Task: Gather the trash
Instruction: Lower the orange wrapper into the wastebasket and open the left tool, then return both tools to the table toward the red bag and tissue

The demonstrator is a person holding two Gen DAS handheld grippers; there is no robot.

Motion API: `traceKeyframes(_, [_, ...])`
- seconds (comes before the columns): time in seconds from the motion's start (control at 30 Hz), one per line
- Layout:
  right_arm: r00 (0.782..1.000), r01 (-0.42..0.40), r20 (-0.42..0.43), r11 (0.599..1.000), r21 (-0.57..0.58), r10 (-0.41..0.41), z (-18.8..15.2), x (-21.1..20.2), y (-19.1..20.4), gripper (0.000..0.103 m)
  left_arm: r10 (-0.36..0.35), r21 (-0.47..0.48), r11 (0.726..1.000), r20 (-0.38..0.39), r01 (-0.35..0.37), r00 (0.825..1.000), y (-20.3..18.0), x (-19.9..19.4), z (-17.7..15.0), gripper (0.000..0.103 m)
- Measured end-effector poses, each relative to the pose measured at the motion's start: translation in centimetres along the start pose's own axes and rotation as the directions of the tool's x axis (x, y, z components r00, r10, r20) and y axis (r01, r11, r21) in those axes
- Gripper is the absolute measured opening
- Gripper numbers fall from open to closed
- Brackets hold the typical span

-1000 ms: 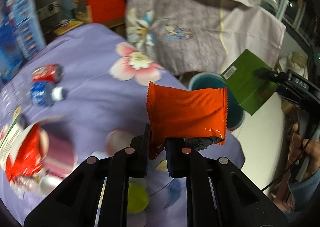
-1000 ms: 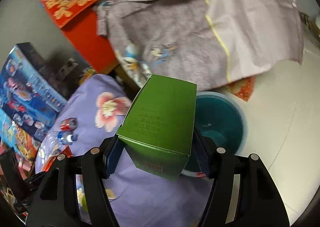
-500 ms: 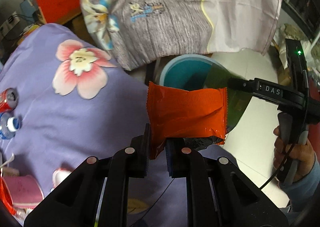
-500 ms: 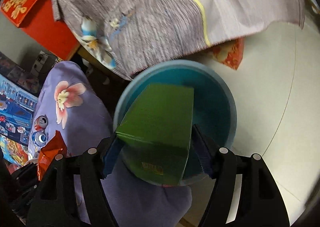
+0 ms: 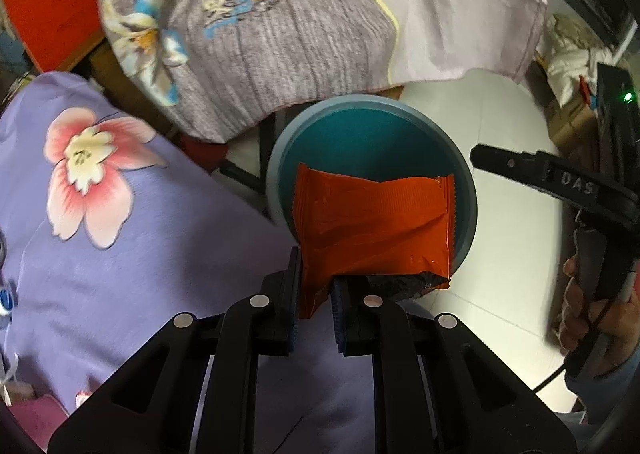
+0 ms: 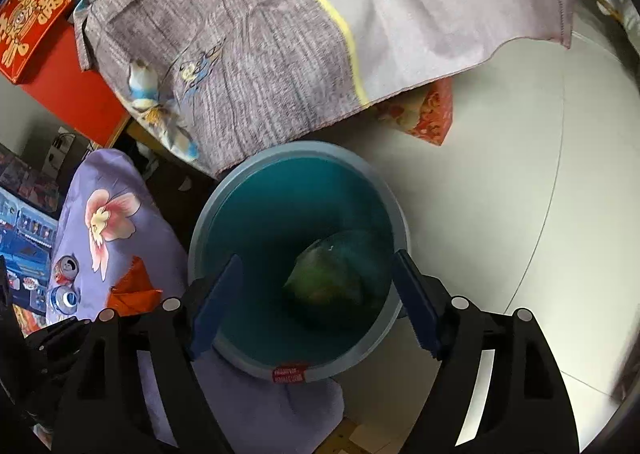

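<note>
While the left gripper (image 5: 314,294) pinches a crinkled orange wrapper (image 5: 372,225), the right gripper (image 6: 314,298) gapes empty.

"DAS" on right gripper (image 5: 520,169)

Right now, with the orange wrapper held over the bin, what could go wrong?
The orange wrapper is pinched only at its lower corner, and part of it hangs past the blue bin's rim, so it may drift out when released. The open right gripper hovers over the opening and could block the drop.
</note>
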State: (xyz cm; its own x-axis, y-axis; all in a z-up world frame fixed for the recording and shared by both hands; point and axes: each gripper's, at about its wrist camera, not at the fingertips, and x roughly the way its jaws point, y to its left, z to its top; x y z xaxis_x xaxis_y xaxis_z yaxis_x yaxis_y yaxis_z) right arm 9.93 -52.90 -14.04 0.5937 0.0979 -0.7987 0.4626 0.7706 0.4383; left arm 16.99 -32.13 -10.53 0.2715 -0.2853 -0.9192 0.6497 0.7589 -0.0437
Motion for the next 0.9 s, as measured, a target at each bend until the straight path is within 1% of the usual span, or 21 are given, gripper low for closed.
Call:
traceKeyframes(0.13, [1.0, 0.016, -0.001, 1.0, 0.006, -0.016, 0.2, -0.1, -0.4, 0.077, -0.01, 0.017, 1.0, -0.032, 0.011, 0.999, -0.7, 1.6, 0.5, 0.017])
traceKeyframes(0.17, [1.0, 0.02, -0.001, 1.0, 0.01, -0.02, 0.2, -0.1, -0.5, 0.077, -0.014, 0.022, 1.0, -0.043, 0.015, 0.999, -1.0, 1.9, 0.6, 0.02])
traceKeyframes(0.23, [1.0, 0.022, -0.006, 1.0, 0.016, -0.022, 0.2, 0.0, -0.6, 0.077, 0.013, 0.026, 1.0, -0.044, -0.012, 0.999, -1.4, 2.2, 0.7, 0.049])
traceKeyframes(0.3, [1.0, 0.025, -0.01, 0.999, 0.02, -0.024, 0.1, 0.1, -0.6, 0.077, 0.027, 0.02, 0.999, -0.027, -0.027, 0.999, -1.4, 2.0, 0.7, 0.064])
traceKeyframes(0.33, [1.0, 0.026, -0.012, 0.999, 0.022, -0.026, 0.1, 0.1, -0.5, 0.077, 0.028, 0.015, 1.0, -0.023, -0.027, 0.999, -1.3, 1.9, 0.7, 0.069])
traceKeyframes(0.47, [1.0, 0.026, -0.015, 0.999, 0.021, -0.026, 0.2, 0.1, -0.3, 0.077, 0.021, -0.021, 1.0, -0.005, -0.021, 1.0, -0.3, 0.9, 0.6, 0.076])
traceKeyframes(0.53, [0.999, 0.029, -0.017, 0.999, 0.015, -0.029, 0.1, 0.0, 0.0, 0.078, 0.02, -0.037, 0.999, 0.002, -0.02, 1.0, 0.1, 0.4, 0.4, 0.084])
traceKeyframes(0.6, [0.999, 0.032, -0.018, 0.999, 0.003, -0.032, 0.0, -0.2, 0.6, 0.079, 0.019, -0.054, 0.998, 0.016, -0.019, 1.0, 0.5, -0.2, 0.0, 0.086])
traceKeyframes(0.63, [0.999, 0.032, -0.02, 1.0, -0.002, -0.032, 0.0, -0.3, 0.8, 0.081, 0.02, -0.063, 0.998, 0.021, -0.018, 1.0, 0.7, -0.5, -0.2, 0.086])
traceKeyframes(0.73, [0.999, 0.036, -0.018, 0.999, -0.034, -0.037, -0.3, -0.8, 2.1, 0.082, 0.014, -0.099, 0.995, 0.031, -0.011, 0.999, 1.5, -1.5, -1.1, 0.089])
traceKeyframes(0.9, [0.999, 0.013, -0.035, 0.994, -0.104, -0.017, -1.5, -1.5, 4.8, 0.082, 0.034, -0.152, 0.988, 0.055, -0.025, 0.998, 3.2, -3.8, -3.7, 0.091])
